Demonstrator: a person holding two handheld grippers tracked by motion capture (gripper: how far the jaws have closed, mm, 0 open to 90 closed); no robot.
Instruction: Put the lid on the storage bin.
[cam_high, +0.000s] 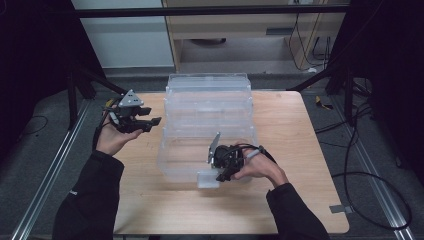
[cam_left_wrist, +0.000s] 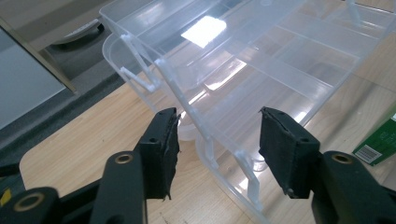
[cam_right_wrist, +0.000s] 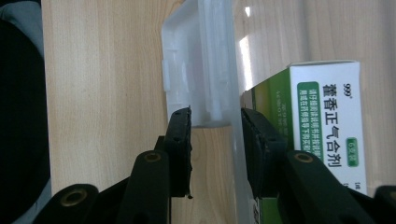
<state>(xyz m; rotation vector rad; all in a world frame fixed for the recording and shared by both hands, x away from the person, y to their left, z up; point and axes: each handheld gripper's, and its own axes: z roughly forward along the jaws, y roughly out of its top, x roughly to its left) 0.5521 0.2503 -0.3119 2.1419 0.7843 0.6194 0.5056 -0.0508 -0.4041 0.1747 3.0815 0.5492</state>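
Note:
A clear plastic compartment box (cam_high: 207, 107) lies open in the middle of the wooden table, its lid tipped back. My right gripper (cam_high: 220, 175) is at the box's front edge. In the right gripper view its jaws (cam_right_wrist: 215, 126) stand on either side of the front wall and white latch tab (cam_right_wrist: 196, 70), pads touching the plastic. A green and white medicine carton (cam_right_wrist: 327, 126) lies just behind that wall. My left gripper (cam_high: 151, 124) is held above the table to the left of the box, open with nothing in it. In the left gripper view (cam_left_wrist: 219, 140) the box's side edge (cam_left_wrist: 205, 116) lies beyond the jaws.
The light wooden table (cam_high: 300, 150) has bare surface left, right and in front of the box. Cables trail on the floor at the right (cam_high: 370, 180). A wooden cabinet (cam_high: 240, 25) stands behind the table, with dark stand legs on both sides.

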